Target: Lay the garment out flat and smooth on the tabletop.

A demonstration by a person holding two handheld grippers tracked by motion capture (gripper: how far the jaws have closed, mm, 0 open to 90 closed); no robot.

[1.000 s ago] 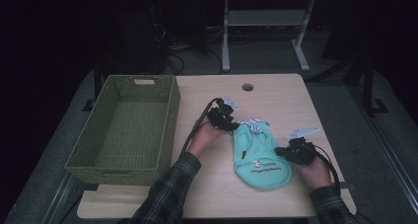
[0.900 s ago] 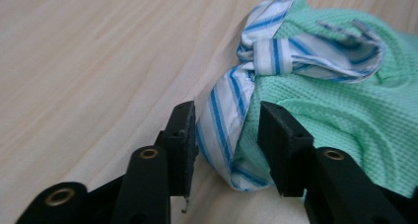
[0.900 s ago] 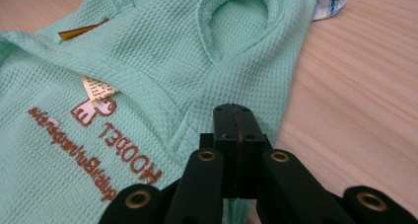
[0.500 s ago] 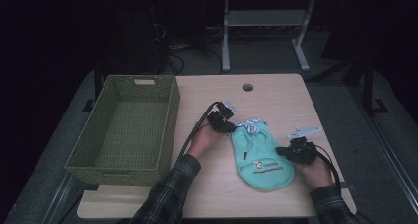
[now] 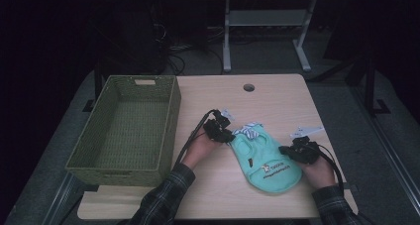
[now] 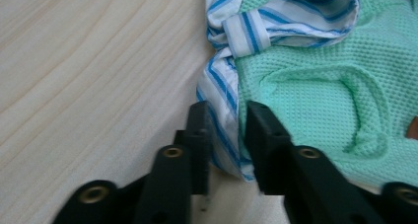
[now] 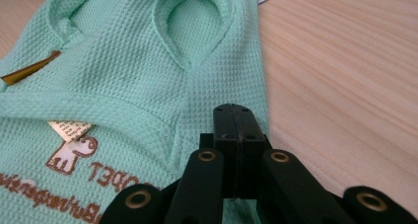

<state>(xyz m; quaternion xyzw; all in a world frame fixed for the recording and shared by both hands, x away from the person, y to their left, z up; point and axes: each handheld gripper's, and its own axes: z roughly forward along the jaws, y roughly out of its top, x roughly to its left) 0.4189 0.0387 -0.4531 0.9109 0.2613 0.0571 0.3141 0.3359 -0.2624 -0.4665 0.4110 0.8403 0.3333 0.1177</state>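
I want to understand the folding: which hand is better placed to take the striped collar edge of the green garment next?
Left. The left gripper has its jaws around the striped collar edge, not pressing it. The right gripper is shut at the green garment's other side.

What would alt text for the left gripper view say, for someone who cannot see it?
Two black jaws of the left gripper straddle the blue-and-white striped edge of a small mint-green waffle-knit garment, with a gap on each side. The garment lies on a pale wooden table, its striped collar bunched at the top.
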